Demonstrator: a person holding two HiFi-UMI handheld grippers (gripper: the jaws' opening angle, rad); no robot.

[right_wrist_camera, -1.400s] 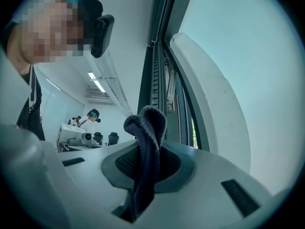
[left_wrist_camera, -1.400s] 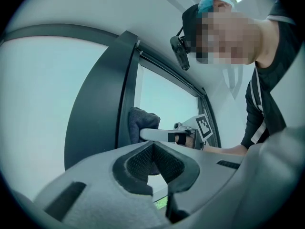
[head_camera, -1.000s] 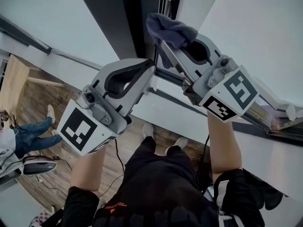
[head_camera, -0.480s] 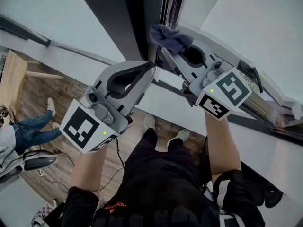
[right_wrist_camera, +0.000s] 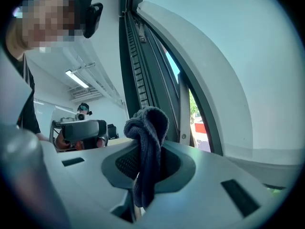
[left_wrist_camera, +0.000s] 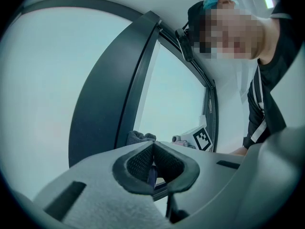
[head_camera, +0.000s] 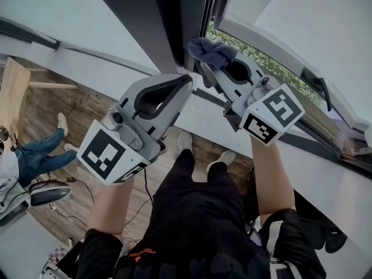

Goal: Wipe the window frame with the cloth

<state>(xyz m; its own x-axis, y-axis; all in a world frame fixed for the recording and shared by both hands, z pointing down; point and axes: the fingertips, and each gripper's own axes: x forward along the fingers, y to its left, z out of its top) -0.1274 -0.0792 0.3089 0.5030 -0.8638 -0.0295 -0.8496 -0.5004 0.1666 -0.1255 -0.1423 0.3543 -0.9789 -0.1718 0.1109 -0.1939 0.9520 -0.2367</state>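
A dark blue-grey cloth [head_camera: 212, 51] is bunched at the tip of my right gripper [head_camera: 204, 70], whose jaws are shut on it. The cloth rests against the dark vertical window frame [head_camera: 174, 22], beside the white sash [head_camera: 261, 36]. In the right gripper view the cloth [right_wrist_camera: 147, 128] hangs out between the jaws of the right gripper [right_wrist_camera: 150, 147], with the frame's tracks [right_wrist_camera: 136, 66] just behind. My left gripper [head_camera: 186, 85] hovers below and left of the cloth, shut on nothing. In the left gripper view the left gripper [left_wrist_camera: 153, 145] points at the frame [left_wrist_camera: 112, 94], and the cloth [left_wrist_camera: 139, 137] peeks over it.
Greenery shows through the gap at the sash edge [head_camera: 273, 68], and a black window handle [head_camera: 317, 86] sits further right. Below lie a wooden floor [head_camera: 64, 109], a wooden table [head_camera: 14, 95], another person's legs [head_camera: 35, 158] and a device with cables [head_camera: 49, 193] at the left.
The right gripper and the cloth have slid slightly down the frame. The view outside with greenery has come into sight beside the sash. The left gripper stays near its place.
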